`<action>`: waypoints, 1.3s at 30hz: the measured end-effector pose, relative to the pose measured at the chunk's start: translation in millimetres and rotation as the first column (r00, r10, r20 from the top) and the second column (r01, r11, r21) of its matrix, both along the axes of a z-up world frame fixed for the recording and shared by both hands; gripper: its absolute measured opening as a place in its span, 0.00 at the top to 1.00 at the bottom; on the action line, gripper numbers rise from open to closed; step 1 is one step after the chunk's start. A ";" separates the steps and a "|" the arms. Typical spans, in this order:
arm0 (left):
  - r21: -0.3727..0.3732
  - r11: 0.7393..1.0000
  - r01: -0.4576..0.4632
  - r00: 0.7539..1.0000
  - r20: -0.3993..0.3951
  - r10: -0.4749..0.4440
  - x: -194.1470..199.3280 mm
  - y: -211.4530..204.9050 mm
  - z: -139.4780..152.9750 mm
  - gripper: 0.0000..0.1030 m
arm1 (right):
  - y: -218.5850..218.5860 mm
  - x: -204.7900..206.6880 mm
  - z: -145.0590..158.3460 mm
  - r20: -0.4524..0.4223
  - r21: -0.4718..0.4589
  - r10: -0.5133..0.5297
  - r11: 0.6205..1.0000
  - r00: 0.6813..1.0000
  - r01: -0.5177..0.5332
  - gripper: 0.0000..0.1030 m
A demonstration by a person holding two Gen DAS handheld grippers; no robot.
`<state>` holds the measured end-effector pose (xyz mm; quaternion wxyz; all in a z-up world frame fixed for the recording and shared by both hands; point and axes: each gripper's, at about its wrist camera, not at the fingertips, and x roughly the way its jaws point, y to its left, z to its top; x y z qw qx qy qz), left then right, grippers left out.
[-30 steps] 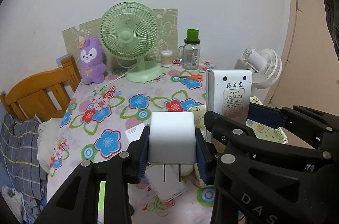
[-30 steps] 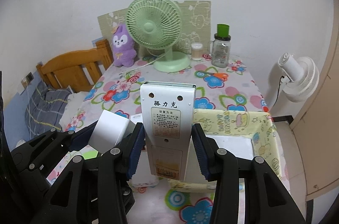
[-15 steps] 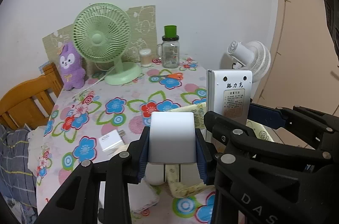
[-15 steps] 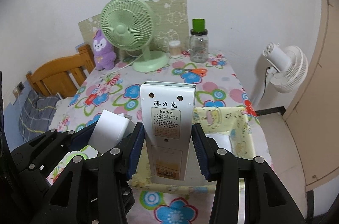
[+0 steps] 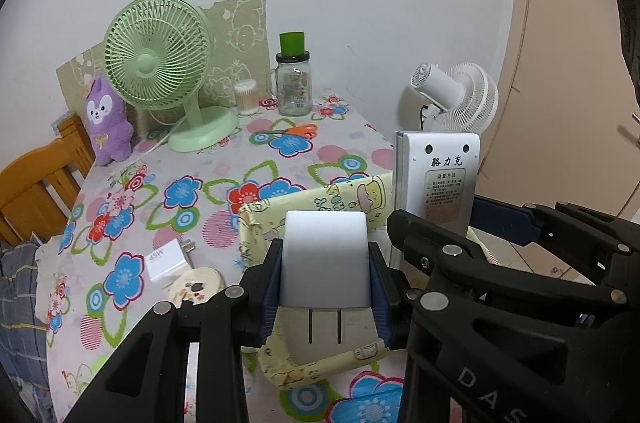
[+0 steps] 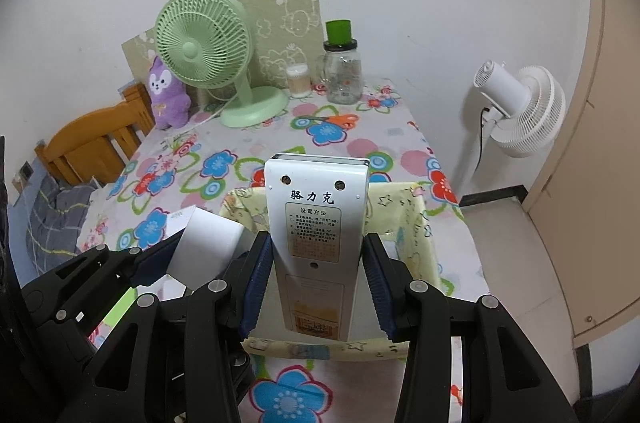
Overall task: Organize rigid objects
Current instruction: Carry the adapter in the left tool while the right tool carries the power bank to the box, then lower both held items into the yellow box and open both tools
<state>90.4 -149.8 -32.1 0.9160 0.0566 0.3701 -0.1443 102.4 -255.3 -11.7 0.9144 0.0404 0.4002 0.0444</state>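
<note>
Flowered bench point(image 5: 192, 207) is carrying a yellow bin point(image 6: 416, 219) at its near right edge; left fingers point(image 5: 325, 297) are clamping a white charger point(image 5: 324, 259) and right fingers point(image 6: 316, 287) a white remote point(image 6: 316, 223) over it.

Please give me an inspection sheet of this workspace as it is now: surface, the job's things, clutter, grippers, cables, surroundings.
Surface: table with floral cloth.
Job's things: white plug adapter and white remote control, both held over the yellow fabric bin; second white charger lies on the cloth.
Clutter: green desk fan, purple plush, glass jar with green lid, cotton swab tub, orange scissors.
Grippers: left gripper shut on the adapter; right gripper shut on the remote.
Cables: white cord from the green fan.
Surroundings: white standing fan, wooden chair, white wall.
</note>
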 end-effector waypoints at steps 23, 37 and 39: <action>0.054 0.998 -0.033 0.995 -0.089 0.037 19.1 -30.9 -48.2 0.62 | -31.7 17.1 -50.7 -0.115 -0.020 -0.021 1.000 0.993 0.019 0.53; 0.043 0.997 -0.058 0.986 -0.153 0.064 24.8 -28.2 -68.8 0.61 | -29.4 31.5 -75.4 -0.177 -0.014 0.011 1.000 0.984 -0.014 0.53; 0.037 0.997 -0.061 0.985 -0.159 0.067 26.4 -26.9 -69.6 0.61 | -28.3 33.4 -76.9 -0.178 -0.012 0.012 1.000 0.984 -0.015 0.52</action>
